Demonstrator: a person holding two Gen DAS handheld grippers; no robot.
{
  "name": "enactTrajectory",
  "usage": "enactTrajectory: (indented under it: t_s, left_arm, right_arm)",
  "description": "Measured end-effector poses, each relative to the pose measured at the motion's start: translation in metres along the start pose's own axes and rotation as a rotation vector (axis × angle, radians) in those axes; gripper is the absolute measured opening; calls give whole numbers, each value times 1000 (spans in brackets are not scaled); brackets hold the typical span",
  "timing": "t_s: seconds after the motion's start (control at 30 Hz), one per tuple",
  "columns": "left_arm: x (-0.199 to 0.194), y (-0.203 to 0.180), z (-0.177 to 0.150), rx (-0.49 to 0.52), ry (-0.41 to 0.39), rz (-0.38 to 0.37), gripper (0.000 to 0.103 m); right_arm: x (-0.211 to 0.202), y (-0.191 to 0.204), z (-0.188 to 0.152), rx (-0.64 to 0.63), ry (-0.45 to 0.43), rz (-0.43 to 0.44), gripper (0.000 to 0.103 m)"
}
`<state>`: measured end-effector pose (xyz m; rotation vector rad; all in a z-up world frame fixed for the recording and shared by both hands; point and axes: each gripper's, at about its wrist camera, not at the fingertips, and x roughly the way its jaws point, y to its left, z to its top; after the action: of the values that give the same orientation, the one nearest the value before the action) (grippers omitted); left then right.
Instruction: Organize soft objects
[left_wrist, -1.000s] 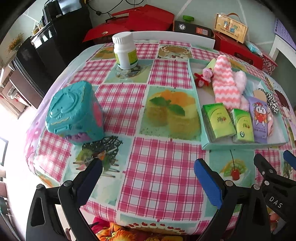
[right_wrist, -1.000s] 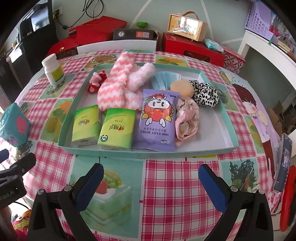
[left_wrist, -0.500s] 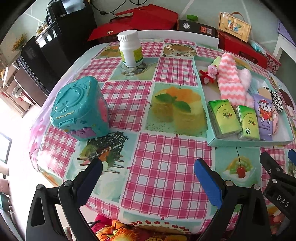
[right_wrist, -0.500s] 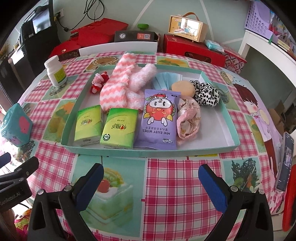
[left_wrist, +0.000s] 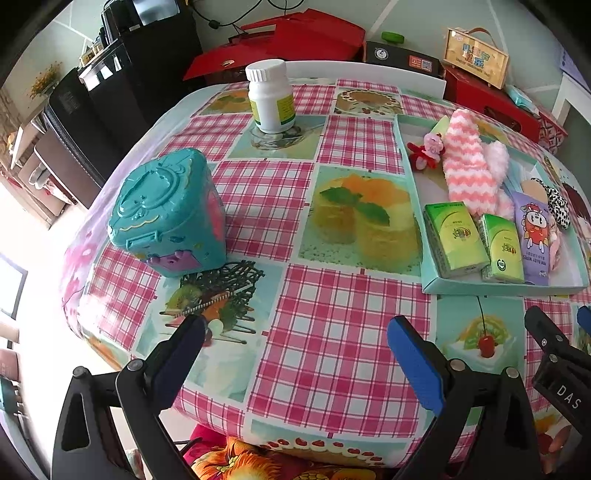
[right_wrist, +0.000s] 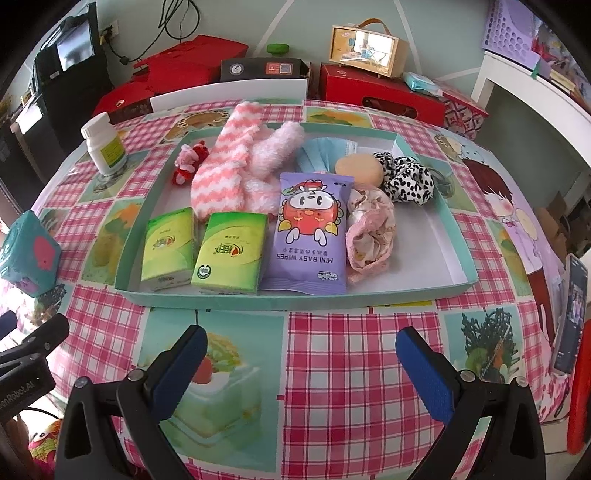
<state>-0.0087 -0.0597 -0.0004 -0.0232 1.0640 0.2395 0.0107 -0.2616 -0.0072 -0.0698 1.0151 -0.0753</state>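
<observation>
1. The blue face mask (right_wrist: 325, 155) lies mostly hidden under the fluffy pink sock (right_wrist: 273, 151) and the wipes pack (right_wrist: 312, 236).
2. In the left wrist view, the pink cloth (left_wrist: 554, 240) shows only a sliver beyond the wipes pack (left_wrist: 533, 240).
3. The phone (right_wrist: 570, 314) at the table (right_wrist: 351, 369) edge is warped; its screen is unreadable.
4. Small print on the white bottle (left_wrist: 271, 98) label is too small to read.
5. The right claw (left_wrist: 554, 343) is cut off by the left view's edge.
</observation>
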Motion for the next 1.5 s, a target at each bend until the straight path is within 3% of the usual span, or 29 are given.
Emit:
enactTrajectory:
  t_s: [1.5]
  left_arm:
    - [-6, -3, -1, 17, -24, 37, 99]
  right_arm:
    - [0, 2, 0, -6, 5, -12, 103]
